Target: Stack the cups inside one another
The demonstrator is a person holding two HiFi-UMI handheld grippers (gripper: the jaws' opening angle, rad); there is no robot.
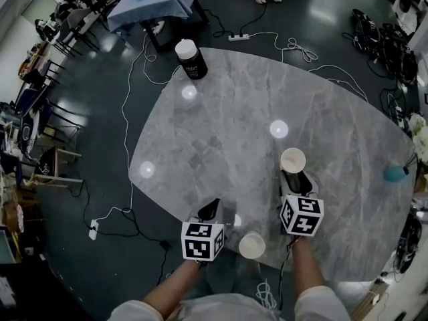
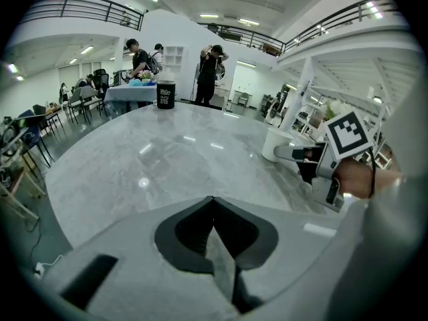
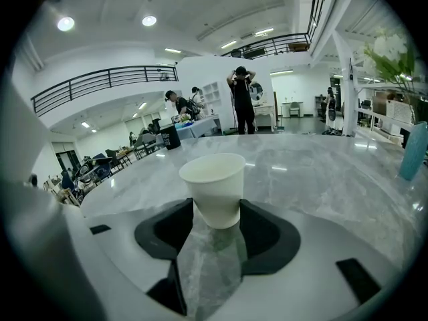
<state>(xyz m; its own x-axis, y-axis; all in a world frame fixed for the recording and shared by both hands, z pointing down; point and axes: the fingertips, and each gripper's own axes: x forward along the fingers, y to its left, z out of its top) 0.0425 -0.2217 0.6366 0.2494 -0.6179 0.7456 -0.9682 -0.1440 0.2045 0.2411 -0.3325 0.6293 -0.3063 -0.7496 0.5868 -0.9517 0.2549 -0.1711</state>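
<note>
A white paper cup (image 1: 292, 160) stands upright on the grey marble table (image 1: 234, 119), right of the middle. My right gripper (image 1: 294, 176) is shut on its lower part; in the right gripper view the cup (image 3: 214, 187) sits between both pads of that gripper (image 3: 216, 203). A second white paper cup (image 1: 252, 245) stands near the table's front edge, between my two hands. My left gripper (image 1: 211, 208) hovers just left of it, shut and empty, its jaws (image 2: 212, 199) meeting at the tips. The left gripper view also shows the held cup (image 2: 279, 143).
A black cup with a white lid (image 1: 190, 59) stands at the table's far edge, also seen as the black cup (image 2: 165, 93). A teal object (image 1: 396, 173) sits at the right edge. Cables and chairs lie on the floor around the table.
</note>
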